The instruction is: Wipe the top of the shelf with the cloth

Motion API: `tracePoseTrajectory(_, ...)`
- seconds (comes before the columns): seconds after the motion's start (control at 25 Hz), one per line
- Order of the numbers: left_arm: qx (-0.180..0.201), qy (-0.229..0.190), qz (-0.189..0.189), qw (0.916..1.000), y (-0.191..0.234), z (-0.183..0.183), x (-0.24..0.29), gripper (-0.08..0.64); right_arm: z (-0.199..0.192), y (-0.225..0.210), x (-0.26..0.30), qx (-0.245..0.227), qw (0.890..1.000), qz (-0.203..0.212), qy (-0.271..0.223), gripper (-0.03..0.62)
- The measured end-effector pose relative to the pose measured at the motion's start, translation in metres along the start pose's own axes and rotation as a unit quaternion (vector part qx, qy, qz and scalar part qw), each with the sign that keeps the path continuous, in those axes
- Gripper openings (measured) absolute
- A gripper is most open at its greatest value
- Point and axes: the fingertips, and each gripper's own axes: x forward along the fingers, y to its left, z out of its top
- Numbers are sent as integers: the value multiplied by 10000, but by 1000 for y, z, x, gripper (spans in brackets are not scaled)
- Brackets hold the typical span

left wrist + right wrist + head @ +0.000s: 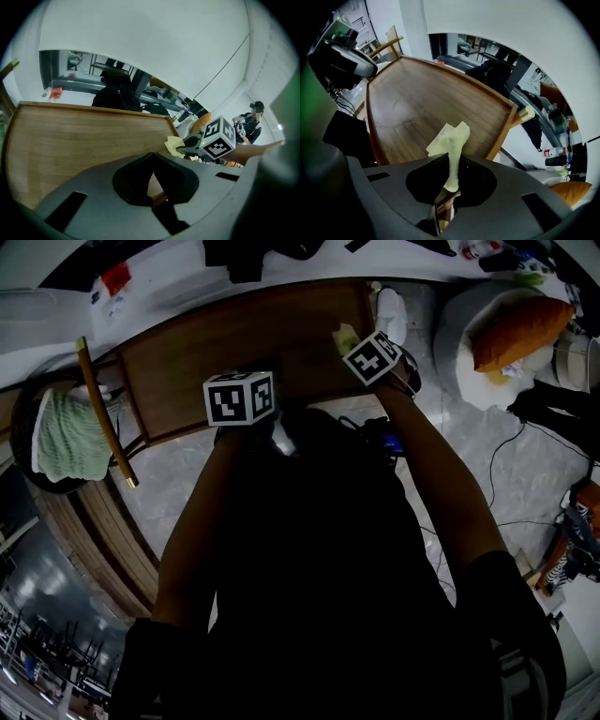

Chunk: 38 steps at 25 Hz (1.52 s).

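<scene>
The wooden shelf top (244, 338) lies in front of me, brown with a raised rim. My right gripper (373, 356) is at its near right corner, shut on a pale yellow cloth (449, 140) that sticks out past the jaws over the wood (417, 103). In the head view the cloth (345, 337) rests at the shelf's right edge. My left gripper (240, 397) hovers over the near edge of the shelf (79, 136), jaws shut with nothing between them. From the left gripper view the cloth (174, 145) and the right gripper (199, 143) show at the right.
A dark basket holding a green towel (66, 432) stands left of the shelf, with a wooden pole (105, 413) across it. A white round seat with an orange cushion (520, 329) is at the right. Cables (497, 474) trail on the marble floor. A person (251, 124) stands in the background.
</scene>
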Motion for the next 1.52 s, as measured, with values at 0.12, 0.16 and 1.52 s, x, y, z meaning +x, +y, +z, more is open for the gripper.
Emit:
tracePoseTrajectory(0.12, -95, -96, 64, 9999, 13, 2, -8, 11, -6, -8, 0, -93, 9997, -173, 157, 41)
tracePoseTrajectory(0.16, -121, -113, 83, 9998, 17, 2, -11, 11, -9, -11, -1, -108, 9996, -192, 200, 41)
tracePoseTrajectory(1.52, -638, -581, 682, 9939, 254, -63, -265, 11, 314, 443, 39, -1163, 9473, 2573, -1515, 41)
